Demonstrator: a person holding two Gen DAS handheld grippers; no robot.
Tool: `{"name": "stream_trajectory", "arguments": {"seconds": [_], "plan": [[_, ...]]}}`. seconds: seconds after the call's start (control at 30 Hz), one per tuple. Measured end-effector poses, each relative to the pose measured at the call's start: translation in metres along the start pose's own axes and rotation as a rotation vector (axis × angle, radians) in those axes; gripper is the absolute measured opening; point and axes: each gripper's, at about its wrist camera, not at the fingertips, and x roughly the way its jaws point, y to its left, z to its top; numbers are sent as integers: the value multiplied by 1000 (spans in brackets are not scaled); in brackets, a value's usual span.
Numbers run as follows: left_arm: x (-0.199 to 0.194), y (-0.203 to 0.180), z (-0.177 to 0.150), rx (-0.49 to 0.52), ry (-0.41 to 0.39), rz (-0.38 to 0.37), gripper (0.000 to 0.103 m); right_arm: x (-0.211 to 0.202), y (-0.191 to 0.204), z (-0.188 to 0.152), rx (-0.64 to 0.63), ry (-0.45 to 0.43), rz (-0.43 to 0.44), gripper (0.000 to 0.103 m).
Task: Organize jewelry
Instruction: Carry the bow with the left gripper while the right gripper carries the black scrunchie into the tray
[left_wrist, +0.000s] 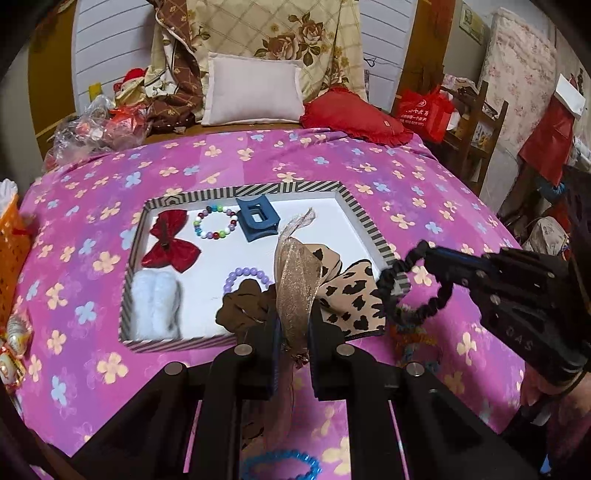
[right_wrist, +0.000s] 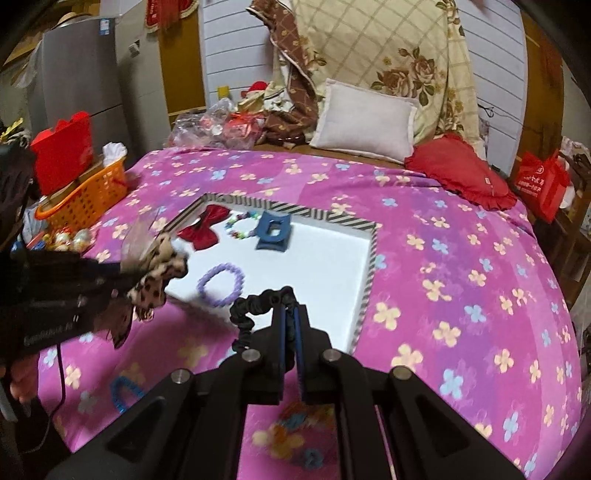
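My left gripper (left_wrist: 293, 325) is shut on a leopard-print bow (left_wrist: 351, 295) with a gold gauze ribbon, held above the near edge of the striped tray (left_wrist: 362, 218). From the right wrist view, that left gripper (right_wrist: 122, 273) and its bow (right_wrist: 159, 273) hang over the tray's left side. My right gripper (right_wrist: 290, 310) is shut on a black spiral hair tie (right_wrist: 255, 306), which dangles above the tray's near right rim (right_wrist: 369, 258). The left wrist view shows the right gripper (left_wrist: 430, 254) and its hair tie (left_wrist: 391, 295) at the right.
In the tray lie a red bow (left_wrist: 171, 243), a multicoloured bead bracelet (left_wrist: 216, 221), a blue claw clip (left_wrist: 256, 219), a purple bead bracelet (left_wrist: 245, 277) and a white fluffy piece (left_wrist: 157, 306). A blue spiral tie (right_wrist: 125, 391) and colourful ties (right_wrist: 295, 428) lie on the bedspread. An orange basket (right_wrist: 88, 199) stands left.
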Motion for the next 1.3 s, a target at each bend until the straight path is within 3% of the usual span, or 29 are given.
{"name": "stream_trajectory", "arguments": {"seconds": [0.47, 0.97, 1.2, 1.27, 1.3], "plan": [[59, 0, 25, -120, 54, -38, 1, 83, -40, 41, 34, 58, -4, 4], [117, 12, 46, -231, 113, 9, 1, 195, -71, 81, 82, 200, 65, 4], [142, 14, 46, -266, 145, 3, 1, 226, -68, 89, 34, 234, 10, 5], [147, 14, 45, -265, 154, 7, 2, 230, -70, 90, 37, 242, -2, 11], [150, 13, 44, -265, 157, 12, 2, 234, -71, 91, 40, 255, -10, 22]]}}
